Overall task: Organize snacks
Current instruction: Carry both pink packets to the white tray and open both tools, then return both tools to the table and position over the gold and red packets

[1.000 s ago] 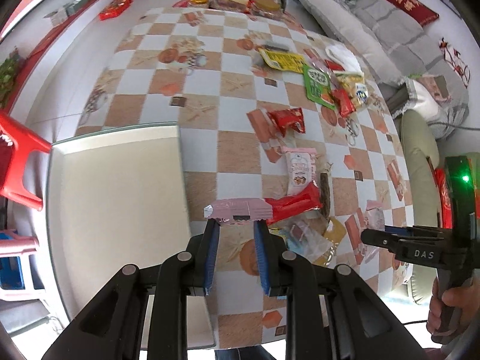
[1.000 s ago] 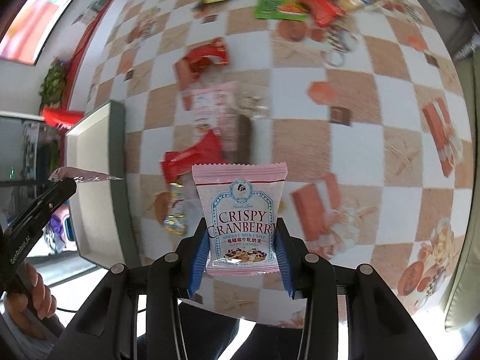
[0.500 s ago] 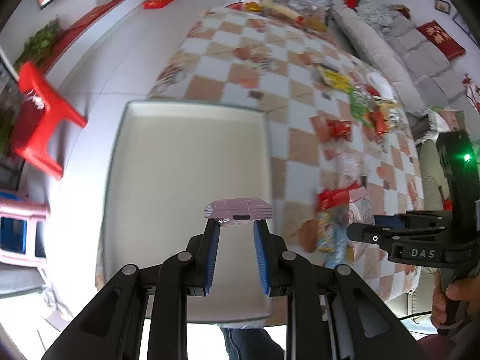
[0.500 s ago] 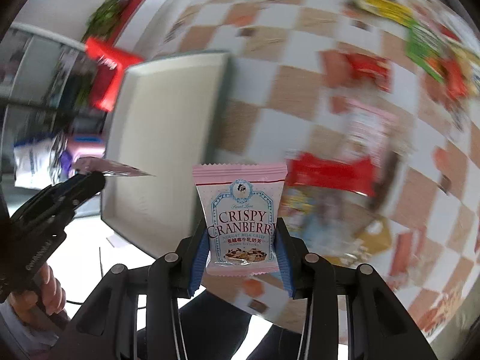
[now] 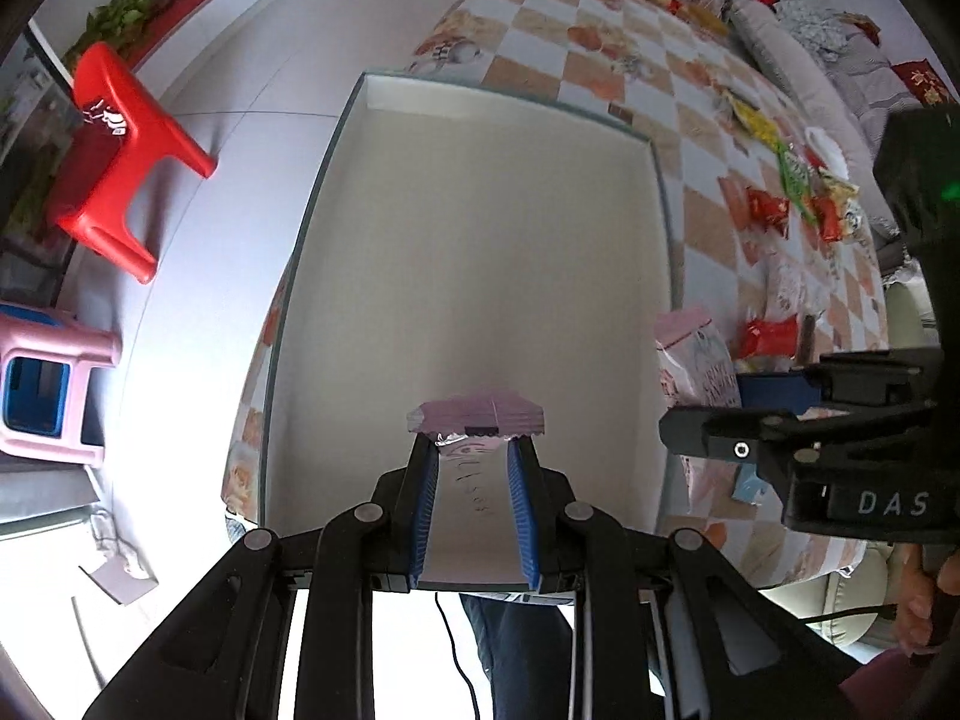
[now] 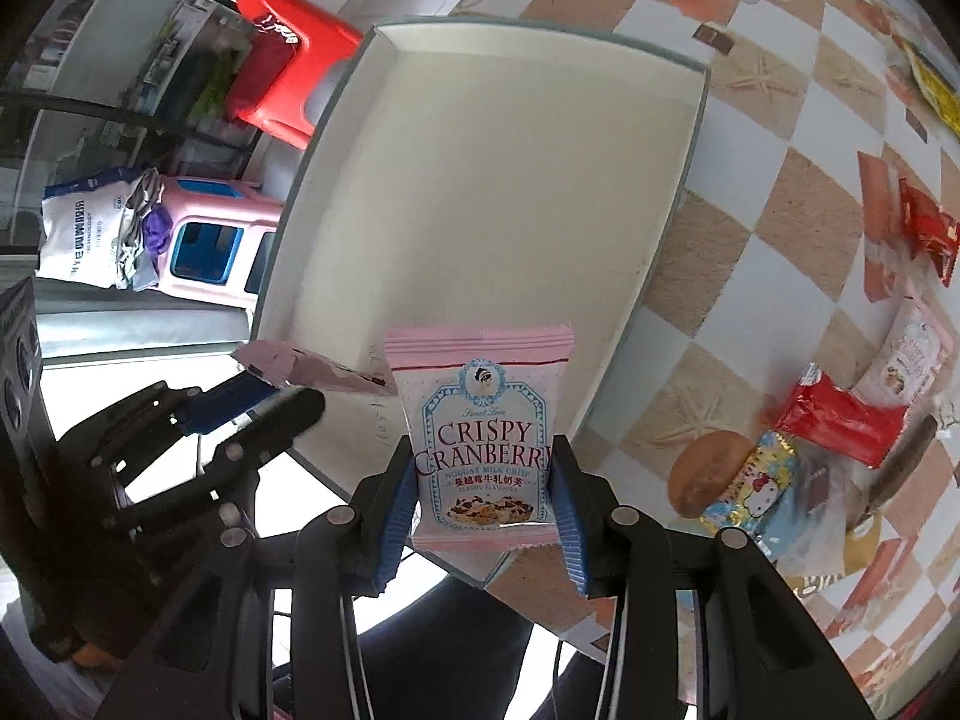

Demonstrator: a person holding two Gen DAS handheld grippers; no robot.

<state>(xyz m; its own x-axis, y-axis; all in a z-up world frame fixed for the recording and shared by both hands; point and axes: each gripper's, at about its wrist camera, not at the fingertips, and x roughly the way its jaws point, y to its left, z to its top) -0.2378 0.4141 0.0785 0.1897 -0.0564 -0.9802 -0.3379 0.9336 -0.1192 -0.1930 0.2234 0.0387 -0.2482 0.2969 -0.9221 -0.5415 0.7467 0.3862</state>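
Observation:
My left gripper is shut on a pink snack packet, held edge-on over the near end of a large white tray. My right gripper is shut on a pink "Crispy Cranberry" packet and holds it upright over the tray's near right rim. The tray's floor shows bare. The right gripper also shows in the left wrist view, beside the tray's right edge. The left gripper shows in the right wrist view at the tray's near left corner.
The tray sits at the corner of a table with a checkered cloth. Loose snacks lie right of the tray: a red packet, a Hello Kitty packet, and several more further off. A red stool and pink stool stand on the floor to the left.
Both grippers have moved left from over the loose snacks to over the tray, each still holding its pink packet.

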